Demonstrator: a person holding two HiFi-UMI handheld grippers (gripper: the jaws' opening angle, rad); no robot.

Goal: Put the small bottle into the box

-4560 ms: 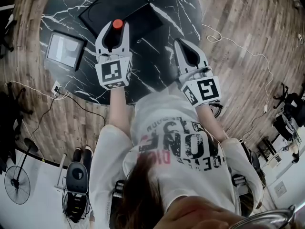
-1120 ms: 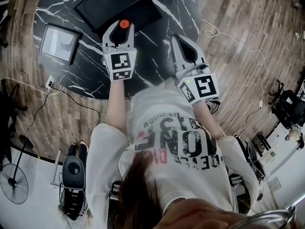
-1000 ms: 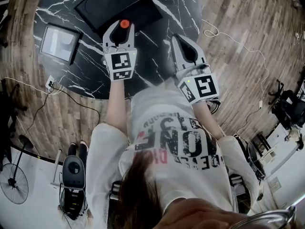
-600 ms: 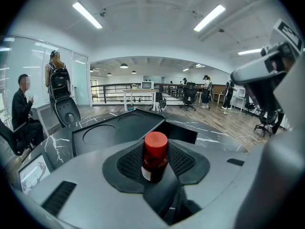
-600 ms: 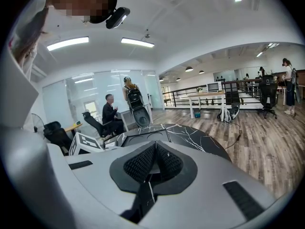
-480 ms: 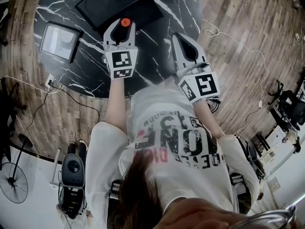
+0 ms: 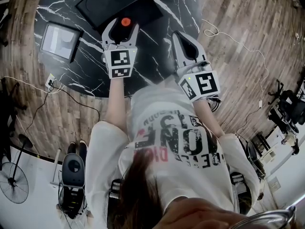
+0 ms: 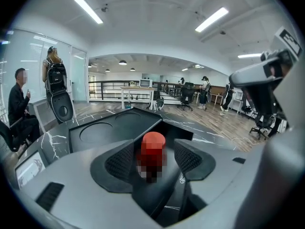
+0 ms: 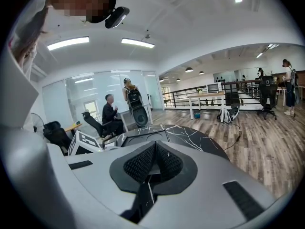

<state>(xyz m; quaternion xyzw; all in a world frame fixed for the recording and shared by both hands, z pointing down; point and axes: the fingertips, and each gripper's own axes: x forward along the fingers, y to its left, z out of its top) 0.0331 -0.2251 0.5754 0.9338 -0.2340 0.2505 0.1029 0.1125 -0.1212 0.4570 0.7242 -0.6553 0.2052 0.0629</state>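
Jaws of the left gripper (image 7: 124, 26) had just opened wide in the head view, with the bottle (image 7: 125, 21) between them at the edge of the box (image 7: 105, 4). The left gripper view showed both pads (image 8: 120, 162) clear of the bottle, so it looked released. The right gripper view showed the right gripper (image 9: 153, 159) closed on nothing.

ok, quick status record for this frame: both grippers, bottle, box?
left gripper: open; jaws have just been opening, pads clear of the bottle between them
right gripper: shut, empty
bottle: red cap, upright, at the box's open part; fully inside or not, cannot tell
box: black, open, on the table
task: bottle being let go at the box
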